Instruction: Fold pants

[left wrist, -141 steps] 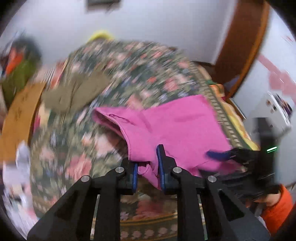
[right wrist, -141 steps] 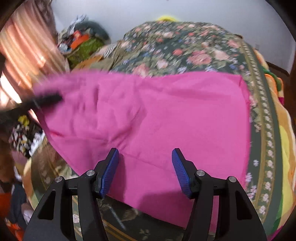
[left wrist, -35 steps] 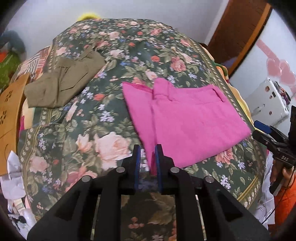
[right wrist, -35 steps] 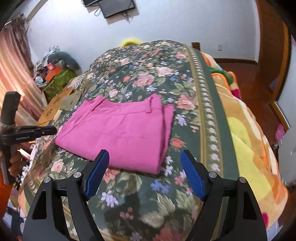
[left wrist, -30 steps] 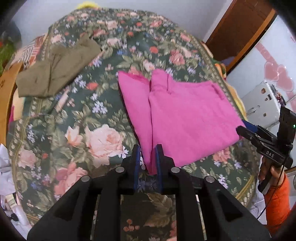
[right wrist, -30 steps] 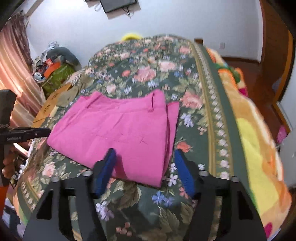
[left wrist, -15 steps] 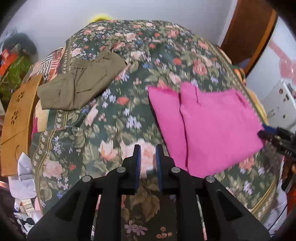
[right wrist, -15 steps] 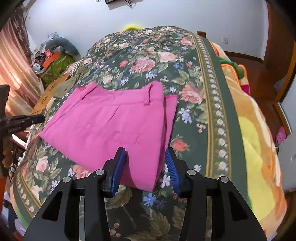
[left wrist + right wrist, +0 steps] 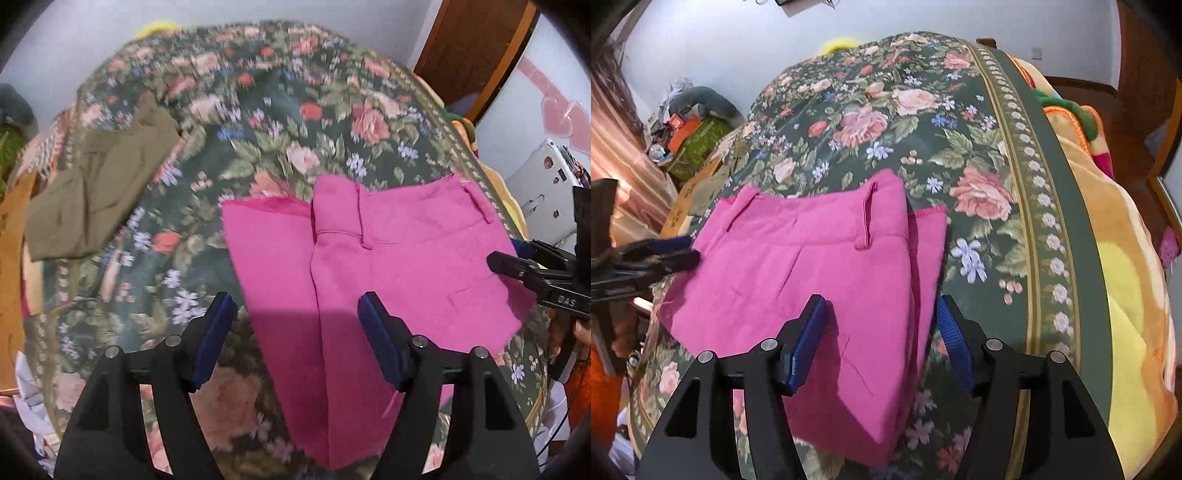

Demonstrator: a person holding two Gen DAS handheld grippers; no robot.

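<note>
- Our left gripper (image 9: 297,338), black with blue pads, is spread wide over the near edge of the folded magenta pants (image 9: 369,266), pinching nothing.
- Our right gripper (image 9: 881,341) is likewise spread; its jaws straddle the near right corner of the magenta pants (image 9: 812,266) without closing on the cloth.
- The pants lie flat on the dark green rose-patterned bedspread (image 9: 288,122), folded into a rough rectangle, with the waistband and belt loops on the far edge and one lower layer sticking out along one side.
- The only writing we can make out is on the right gripper (image 9: 532,273) as it shows at the edge of the left wrist view: white letters that look like "DAS". The print is small, so we cannot be sure of it.
- Only the left wrist view shows an olive-green folded garment (image 9: 96,192) lying on the bedspread, well apart from the pants, along with a white machine-like object (image 9: 543,192) and pink heart shapes (image 9: 565,118) on the wall beyond the bed.
- Only the right wrist view shows the orange and yellow plush blanket (image 9: 1115,258) along the bed's side, the bedspread's (image 9: 923,122) pale flower border, a pile of clutter (image 9: 690,129) by the wall and a pinkish striped curtain (image 9: 617,147).
- In the right wrist view the left gripper (image 9: 665,251) appears at the pants' left edge; we cannot tell whether it touches the cloth.
</note>
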